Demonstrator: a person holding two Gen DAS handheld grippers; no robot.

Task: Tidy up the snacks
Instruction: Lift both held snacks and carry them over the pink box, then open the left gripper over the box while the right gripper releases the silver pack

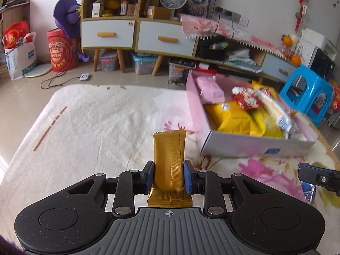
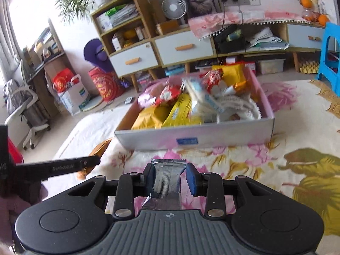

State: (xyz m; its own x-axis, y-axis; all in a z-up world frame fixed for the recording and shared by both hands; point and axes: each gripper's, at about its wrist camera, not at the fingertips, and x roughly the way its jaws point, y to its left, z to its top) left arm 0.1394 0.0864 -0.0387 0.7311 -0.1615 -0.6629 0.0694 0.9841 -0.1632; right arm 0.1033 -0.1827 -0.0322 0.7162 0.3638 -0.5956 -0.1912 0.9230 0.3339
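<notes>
My left gripper (image 1: 169,175) is shut on a gold snack packet (image 1: 169,159), held upright above the bed, left of and short of the box. My right gripper (image 2: 170,177) is shut on a silver snack packet (image 2: 167,180), held just in front of the box's near wall. The pink-and-white cardboard box (image 1: 244,143) sits on the bed and holds several snack bags, yellow, red, white and pink; it also shows in the right wrist view (image 2: 191,137). The right gripper shows at the right edge of the left wrist view (image 1: 318,177). The left gripper shows at the left of the right wrist view (image 2: 63,166).
The bed has a white sheet (image 1: 95,123) on the left and a floral blanket (image 2: 286,159) on the right. A blue plastic stool (image 1: 306,93) stands beyond the box. Cabinets with drawers (image 1: 138,34), storage bins and a red drum (image 1: 61,51) line the far wall.
</notes>
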